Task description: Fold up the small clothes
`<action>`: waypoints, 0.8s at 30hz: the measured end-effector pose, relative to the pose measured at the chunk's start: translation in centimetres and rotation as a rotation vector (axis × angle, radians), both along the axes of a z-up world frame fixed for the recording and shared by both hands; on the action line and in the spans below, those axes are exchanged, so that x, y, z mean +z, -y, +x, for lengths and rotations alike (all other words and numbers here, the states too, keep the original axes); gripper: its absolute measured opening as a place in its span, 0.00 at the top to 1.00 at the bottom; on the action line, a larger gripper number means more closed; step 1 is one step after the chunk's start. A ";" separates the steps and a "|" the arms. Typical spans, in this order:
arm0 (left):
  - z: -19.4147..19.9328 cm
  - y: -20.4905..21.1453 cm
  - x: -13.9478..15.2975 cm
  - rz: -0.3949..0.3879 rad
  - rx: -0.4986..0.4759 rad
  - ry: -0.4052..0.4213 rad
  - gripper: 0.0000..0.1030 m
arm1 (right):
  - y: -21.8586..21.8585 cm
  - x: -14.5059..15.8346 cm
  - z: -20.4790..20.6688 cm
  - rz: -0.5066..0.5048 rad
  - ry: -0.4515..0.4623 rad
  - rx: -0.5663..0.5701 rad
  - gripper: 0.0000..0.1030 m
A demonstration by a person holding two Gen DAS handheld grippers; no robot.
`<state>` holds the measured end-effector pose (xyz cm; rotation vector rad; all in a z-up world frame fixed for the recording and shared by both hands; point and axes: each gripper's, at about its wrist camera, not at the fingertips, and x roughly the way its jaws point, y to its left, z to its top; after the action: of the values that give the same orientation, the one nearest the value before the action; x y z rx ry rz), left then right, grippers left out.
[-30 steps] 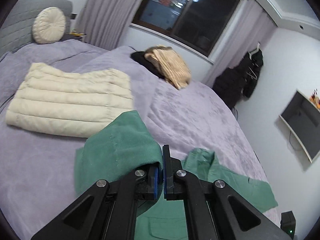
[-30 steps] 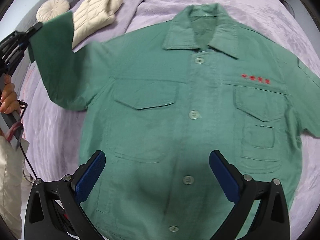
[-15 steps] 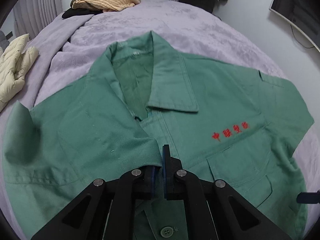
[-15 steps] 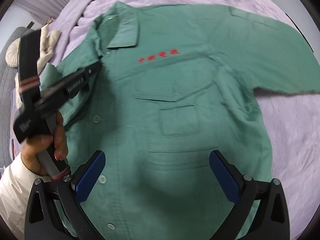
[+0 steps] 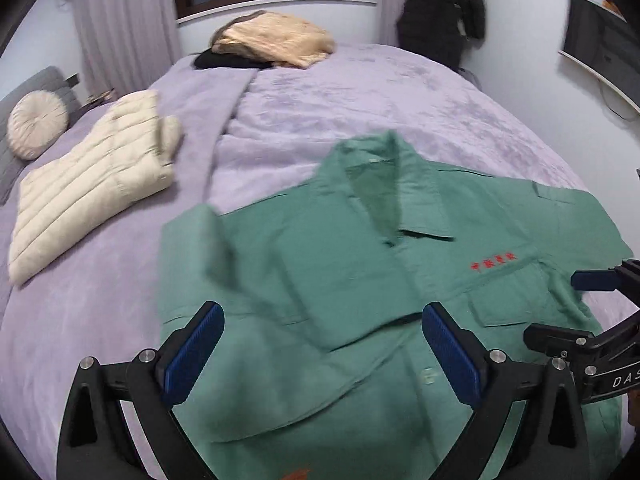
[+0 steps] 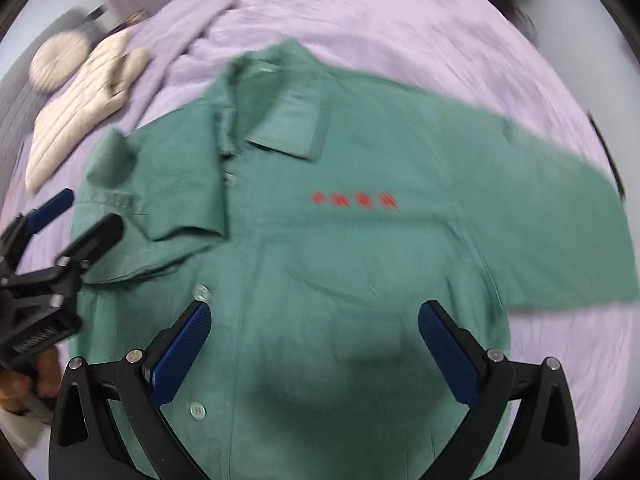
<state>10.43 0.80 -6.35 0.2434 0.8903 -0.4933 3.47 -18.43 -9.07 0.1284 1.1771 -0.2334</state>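
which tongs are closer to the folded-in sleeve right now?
Left. The left tongs hang open just over the folded sleeve; the right tongs hover open over the shirt's other front panel.

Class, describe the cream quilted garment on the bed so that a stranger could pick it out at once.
Start at the big lilac bed. Left of the spread green shirt lies the cream puffer garment, folded, just below a round cream cushion. Its stitched puffy ribs set it apart from the smooth cushion and the tan knit pile by the window.

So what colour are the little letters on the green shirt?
Red. The small letters sit on the chest of the green shirt, clearest in the right wrist view.
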 end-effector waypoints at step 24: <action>5.2 -12.4 -10.3 0.185 0.391 -0.190 0.03 | 5.3 -3.5 3.8 0.349 0.237 -0.345 0.94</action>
<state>15.58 13.24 -16.63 0.1860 1.1407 -0.0707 7.25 -23.74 -12.59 0.6517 0.9447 -0.3048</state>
